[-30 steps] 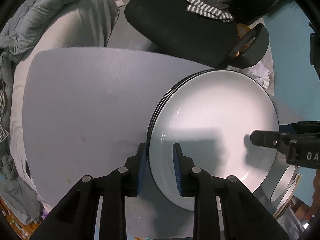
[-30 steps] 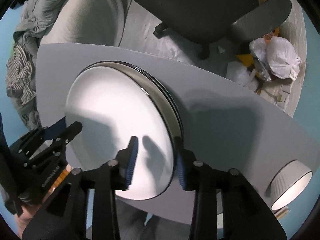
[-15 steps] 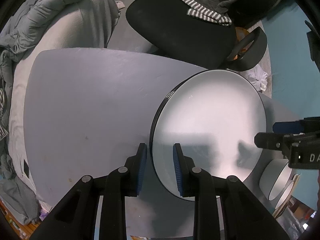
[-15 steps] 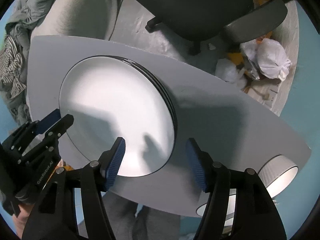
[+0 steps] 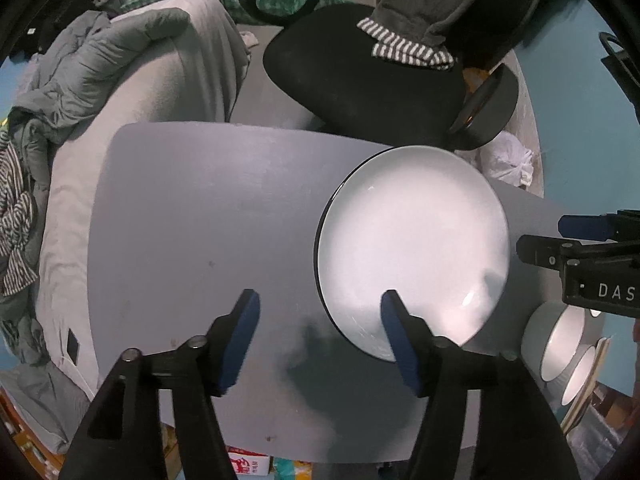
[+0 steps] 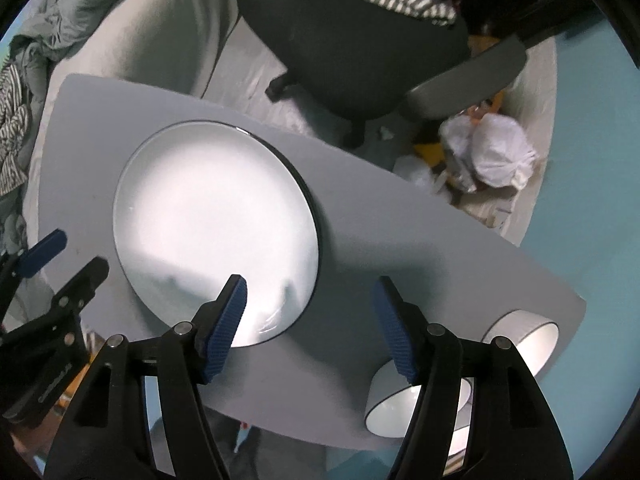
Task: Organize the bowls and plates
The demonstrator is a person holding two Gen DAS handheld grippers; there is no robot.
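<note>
Stack of plates (image 5: 412, 240) lying flat on the grey desk (image 5: 200, 208); left tongs (image 5: 320, 336) just opened wide, straddling its rim without touching; right tongs (image 6: 310, 328) likewise wide, empty; two bowls (image 6: 520, 344) at the desk's corner.

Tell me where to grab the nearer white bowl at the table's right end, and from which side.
Take the nearer bowl by its dark-edged rim, one finger inside and one outside the wall. It lies tipped, mouth facing the table's near edge, so come in from that open side with the right gripper, whose jaws stand open with nothing between them. The second bowl lies close beside it.
</note>
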